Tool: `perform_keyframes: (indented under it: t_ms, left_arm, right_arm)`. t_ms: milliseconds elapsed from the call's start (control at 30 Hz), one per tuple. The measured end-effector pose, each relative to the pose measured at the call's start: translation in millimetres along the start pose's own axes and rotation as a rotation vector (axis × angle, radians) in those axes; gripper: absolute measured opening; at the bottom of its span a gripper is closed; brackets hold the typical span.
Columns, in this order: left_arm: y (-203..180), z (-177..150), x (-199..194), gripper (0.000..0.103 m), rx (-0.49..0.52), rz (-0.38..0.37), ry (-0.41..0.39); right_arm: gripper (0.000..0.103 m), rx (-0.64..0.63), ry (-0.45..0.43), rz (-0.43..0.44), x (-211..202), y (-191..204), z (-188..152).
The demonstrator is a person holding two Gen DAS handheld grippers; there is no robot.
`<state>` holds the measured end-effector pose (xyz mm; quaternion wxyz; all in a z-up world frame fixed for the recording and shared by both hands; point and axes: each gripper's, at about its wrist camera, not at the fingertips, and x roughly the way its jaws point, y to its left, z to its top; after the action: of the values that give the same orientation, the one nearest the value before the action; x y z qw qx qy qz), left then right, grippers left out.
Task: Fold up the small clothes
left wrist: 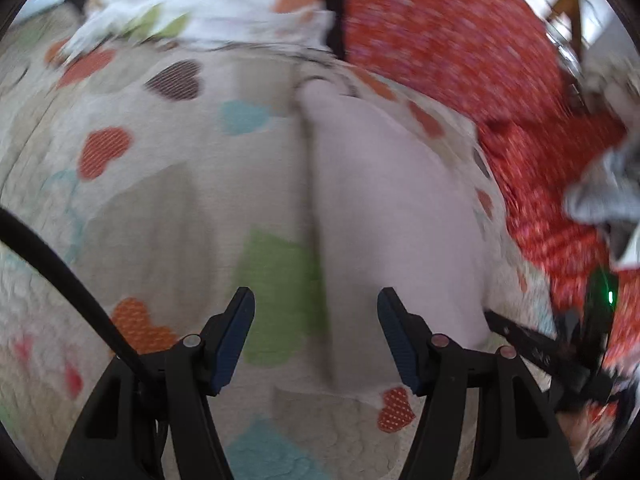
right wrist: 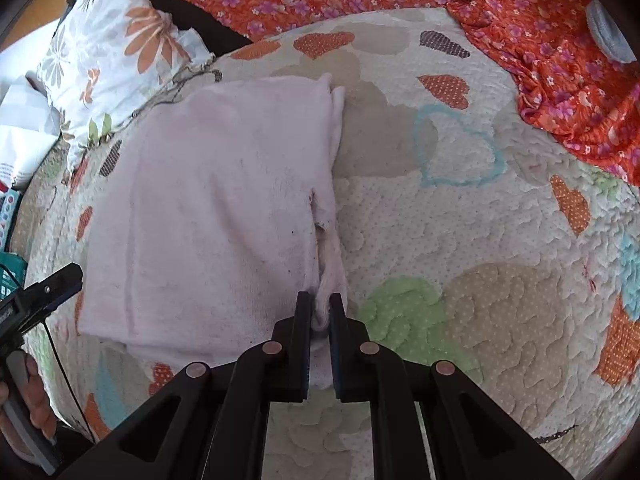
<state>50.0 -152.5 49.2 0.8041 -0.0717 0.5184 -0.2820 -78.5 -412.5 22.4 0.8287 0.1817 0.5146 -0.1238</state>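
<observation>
A pale pink garment (right wrist: pixel 216 208) lies flat, partly folded, on a quilt with heart patches (right wrist: pixel 460 240). My right gripper (right wrist: pixel 322 312) is shut on the garment's near right corner, low on the quilt. In the blurred left wrist view the garment (left wrist: pixel 392 220) lies ahead and to the right. My left gripper (left wrist: pixel 316 320) is open and empty, hovering over the garment's left edge. The left gripper also shows at the left edge of the right wrist view (right wrist: pixel 48 288).
An orange floral cloth (right wrist: pixel 560 80) lies bunched at the far right and along the back. A white leaf-print pillow (right wrist: pixel 112 52) sits at the far left. A grey item (right wrist: pixel 608 32) rests on the orange cloth. Boxes (right wrist: pixel 8 216) stand off the left edge.
</observation>
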Motion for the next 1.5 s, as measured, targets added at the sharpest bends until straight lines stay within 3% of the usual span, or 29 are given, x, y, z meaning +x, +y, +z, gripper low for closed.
perform_keyframes:
  t_ms: [100, 167, 300, 400, 467, 500, 600, 633, 800, 900, 933, 1000, 1033, 1067, 1100, 1133, 1167, 1333, 1400, 1433, 1500]
  left_arm:
    - [-15.1, -5.1, 15.1, 0.063, 0.077, 0.111, 0.016]
    - [-18.8, -12.5, 31.5, 0.064, 0.113, 0.191, 0.067]
    - [-19.9, -19.6, 33.7, 0.068, 0.165, 0.238, 0.071]
    - [-14.0, -11.3, 24.1, 0.067, 0.138, 0.168, 0.095]
    - [-0.3, -0.7, 10.4, 0.067, 0.059, 0.087, 0.072]
    - [4.8, 4.3, 7.6, 0.067, 0.022, 0.065, 0.056]
    - [25.4, 20.6, 2.2, 0.072, -0.085, 0.033, 0.011]
    - [30.5, 25.0, 4.2, 0.073, -0.115, 0.03, 0.001]
    - [35.5, 44.0, 35.9, 0.076, -0.183, -0.092, 0.029]
    - [29.3, 47.3, 55.4, 0.082, -0.192, -0.187, 0.061]
    - [26.1, 46.4, 62.0, 0.083, -0.188, -0.204, 0.071]
    - [16.1, 44.7, 66.2, 0.086, -0.149, -0.187, 0.047]
    - [10.4, 45.3, 67.6, 0.082, -0.119, -0.176, 0.048]
    - [3.8, 46.1, 68.9, 0.049, -0.081, -0.182, 0.059]
    - [-1.0, 47.0, 68.4, 0.042, -0.06, -0.176, 0.076]
    - [-2.9, 48.9, 64.6, 0.04, -0.058, -0.158, 0.068]
    - [-3.7, 50.7, 58.7, 0.035, -0.061, -0.161, 0.052]
    - [-9.9, 63.8, 19.5, 0.034, -0.046, -0.177, -0.036]
    - [-13.9, 65.0, 15.0, 0.038, -0.018, -0.112, -0.034]
    - [-13.9, 63.8, 18.4, 0.043, -0.01, -0.053, -0.01]
    - [-11.8, 54.1, 34.0, 0.044, 0.007, 0.068, 0.067]
  right_arm:
    - [0.009, 0.007, 0.009, 0.01, 4.9, -2.2, 0.0]
    - [0.009, 0.005, 0.012, 0.013, 5.5, -3.3, 0.3]
    - [0.011, -0.021, 0.016, -0.004, 8.3, -3.3, 0.2]
    - [0.016, -0.03, 0.01, -0.005, 0.2, -3.0, 3.6]
    - [0.02, -0.009, -0.032, 0.028, -19.4, -5.4, 10.0]
    - [0.028, 0.007, -0.07, 0.048, -31.0, -7.6, 15.7]
    - [0.065, 0.038, -0.141, 0.074, -45.6, -11.4, 35.1]
    - [0.068, 0.04, -0.143, 0.082, -42.8, -11.4, 44.1]
    - [0.068, 0.055, -0.057, 0.119, 16.0, -19.1, 84.2]
    - [0.068, 0.123, -0.007, 0.272, 48.3, -25.8, 91.7]
    - [0.068, 0.129, -0.001, 0.31, 55.8, -22.4, 93.5]
    - [0.068, 0.112, -0.003, 0.302, 64.6, -10.8, 92.5]
    - [0.067, 0.095, -0.019, 0.276, 64.9, -3.5, 92.0]
    - [0.062, 0.092, -0.017, 0.279, 63.9, -0.3, 92.4]
    - [0.043, 0.098, -0.003, 0.31, 62.6, 3.0, 94.2]
    - [0.032, 0.11, 0.004, 0.336, 61.1, 4.0, 97.3]
    - [0.032, 0.117, -0.009, 0.356, 53.1, 6.2, 99.1]
    - [0.03, 0.072, -0.138, 0.481, 2.1, 17.7, 107.5]
    - [0.032, 0.044, -0.143, 0.451, 0.5, 18.2, 107.4]
    - [0.036, 0.036, -0.117, 0.366, 8.8, 16.7, 106.2]
    - [0.038, 0.032, -0.074, 0.214, 23.3, 10.7, 102.0]
